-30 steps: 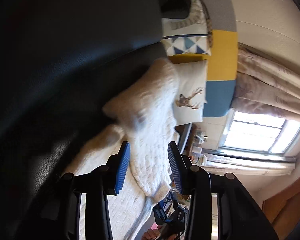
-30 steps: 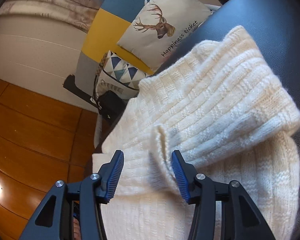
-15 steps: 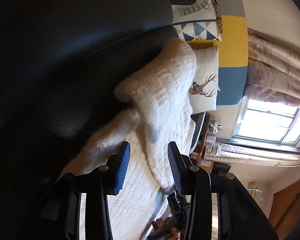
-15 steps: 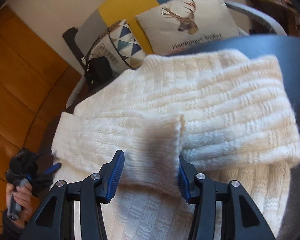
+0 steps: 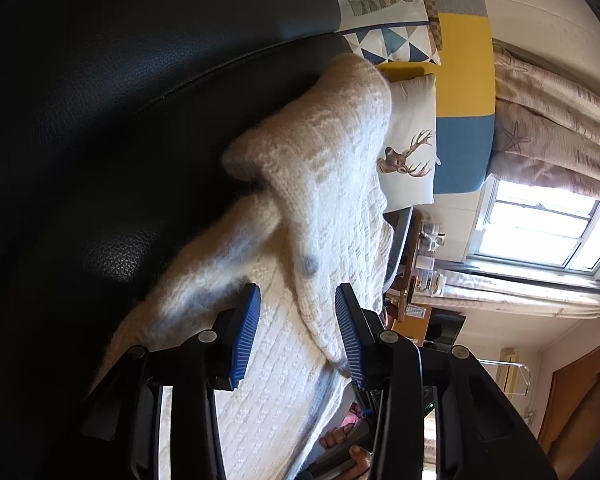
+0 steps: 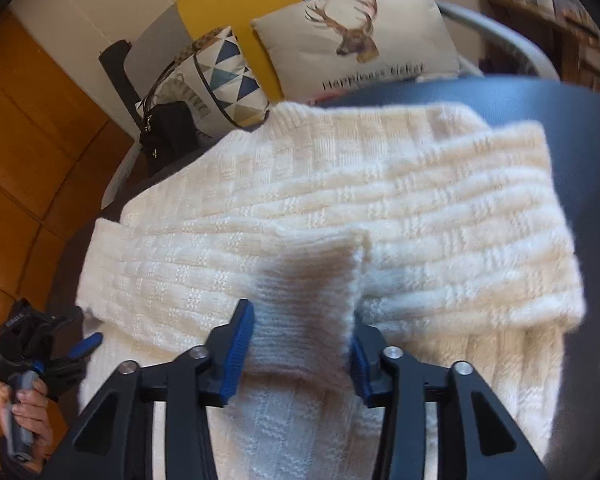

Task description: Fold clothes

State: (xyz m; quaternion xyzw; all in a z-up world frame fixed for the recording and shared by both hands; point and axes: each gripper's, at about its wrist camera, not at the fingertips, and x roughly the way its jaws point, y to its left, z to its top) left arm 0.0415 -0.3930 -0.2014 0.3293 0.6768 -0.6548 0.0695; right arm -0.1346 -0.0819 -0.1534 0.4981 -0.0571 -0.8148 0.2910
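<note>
- Cream knit sweater point(image 6: 380, 208) lies spread on the dark leather surface point(image 6: 580, 128), 1 sleeve folded across the body.
- Right hand-held gripper point(image 6: 298, 344): jaws closing, ribbed sleeve cuff point(image 6: 304, 312) sits between the 2 blue pads. Cuff fills the gap edge to edge; we can't tell whether the pads already press on it.
- Left hand-held gripper point(image 5: 296, 328): jaws about half apart, over the sweater point(image 5: 320, 200) at its side edge. Knit lies under the gap, neither pad clamps it; the right pad is just beside a sleeve edge.
- From the right wrist view we see the left gripper point(image 6: 52, 356) at the sweater's left edge, with the person's hand point(image 6: 24, 412) on its grip.
- Behind the sweater: deer cushion point(image 6: 356, 44), triangle-pattern cushion point(image 6: 224, 76), small black bag point(image 6: 168, 128) with chain strap.
- Left wrist view also shows a window point(image 5: 540, 228) and patterned curtain point(image 5: 548, 132).
</note>
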